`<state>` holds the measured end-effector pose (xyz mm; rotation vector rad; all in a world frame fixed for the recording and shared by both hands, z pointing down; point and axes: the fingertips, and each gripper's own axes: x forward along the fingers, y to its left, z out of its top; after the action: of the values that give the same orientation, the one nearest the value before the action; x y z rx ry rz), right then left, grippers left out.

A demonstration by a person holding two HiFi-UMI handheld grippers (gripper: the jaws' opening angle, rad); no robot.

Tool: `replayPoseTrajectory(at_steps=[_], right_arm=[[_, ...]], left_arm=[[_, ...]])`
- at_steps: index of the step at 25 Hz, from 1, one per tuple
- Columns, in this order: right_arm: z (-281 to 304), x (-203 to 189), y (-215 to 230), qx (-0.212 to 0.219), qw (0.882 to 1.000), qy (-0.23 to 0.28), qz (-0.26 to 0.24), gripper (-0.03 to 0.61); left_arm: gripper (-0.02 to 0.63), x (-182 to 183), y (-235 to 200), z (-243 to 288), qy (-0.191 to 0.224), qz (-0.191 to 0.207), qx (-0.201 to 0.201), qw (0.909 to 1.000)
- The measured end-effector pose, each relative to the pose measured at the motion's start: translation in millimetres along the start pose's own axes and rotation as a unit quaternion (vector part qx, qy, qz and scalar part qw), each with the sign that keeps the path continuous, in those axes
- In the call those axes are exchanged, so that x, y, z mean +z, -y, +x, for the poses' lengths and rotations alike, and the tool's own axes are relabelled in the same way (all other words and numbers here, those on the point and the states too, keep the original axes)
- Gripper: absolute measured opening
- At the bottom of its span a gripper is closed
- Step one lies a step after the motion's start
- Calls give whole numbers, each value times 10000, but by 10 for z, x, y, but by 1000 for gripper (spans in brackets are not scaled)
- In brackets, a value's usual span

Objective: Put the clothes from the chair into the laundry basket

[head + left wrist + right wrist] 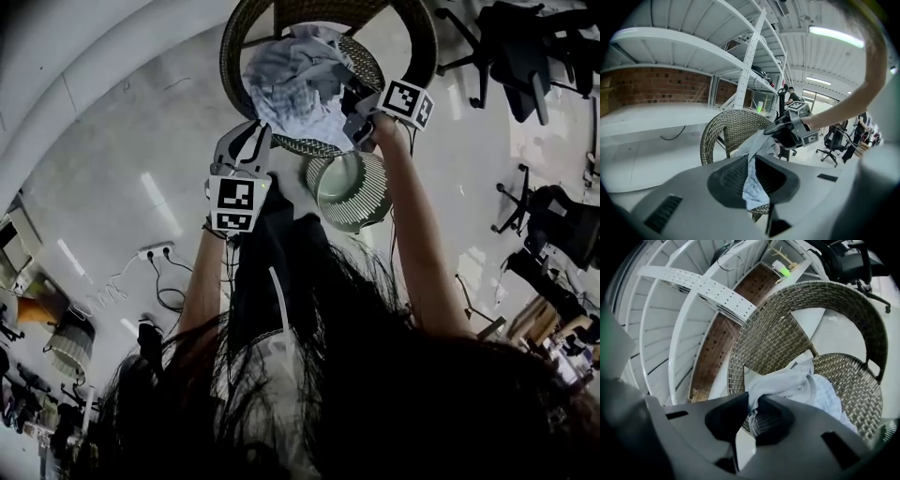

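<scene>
Jaws: right gripper (753, 398) clamped on clothes (813, 390) | left gripper (752, 158) seemingly likewise | chair (855, 366) beneath

The right gripper (753, 414) is pinching a fold of the pale blue-grey clothes (808, 387), its jaws pressing together on the fabric. The rest of the pile is lying on the seat of the wicker chair (855, 369), whose rounded back is curving in front of white shelving (693, 284).

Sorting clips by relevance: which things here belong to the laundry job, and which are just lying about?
Part of the job:
clothes
chair
laundry basket
left hand-held gripper and right hand-held gripper, both shut on the clothes

Lying about:
office chairs
power strip
shelves
</scene>
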<state>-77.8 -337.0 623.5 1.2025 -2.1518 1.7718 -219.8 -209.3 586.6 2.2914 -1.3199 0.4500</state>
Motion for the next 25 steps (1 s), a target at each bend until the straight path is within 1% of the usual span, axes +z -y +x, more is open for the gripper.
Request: replayPoseTrajectory(at_steps=[5, 8, 11, 14, 17, 22, 25], right_arm=[[-579, 207, -384, 437, 9983, 369, 64, 44], [-759, 286, -628, 637, 9962, 595, -1, 44], [-976, 307, -780, 630, 9954, 719, -70, 44], [-1395, 354, -897, 699, 9932, 905, -212, 44], [-1717, 354, -1015, 778, 9910, 1050, -298, 44], [-2226, 306, -1231, 963, 9868, 1208, -489, 44], [-2586, 257, -1321, 1064, 9845, 1305, -493, 44]], left_arm=[[60, 219, 280, -112, 102, 46, -49, 9999], [61, 311, 288, -175, 144, 32, -100, 9998], [61, 433, 339, -253, 209, 75, -158, 9996], [61, 590, 593, -344, 291, 134, -224, 9992], [60, 670, 770, -402, 320, 170, -322, 9988], [61, 863, 1135, -477, 387, 382, -487, 9973], [61, 969, 1426, -532, 411, 491, -573, 9963]])
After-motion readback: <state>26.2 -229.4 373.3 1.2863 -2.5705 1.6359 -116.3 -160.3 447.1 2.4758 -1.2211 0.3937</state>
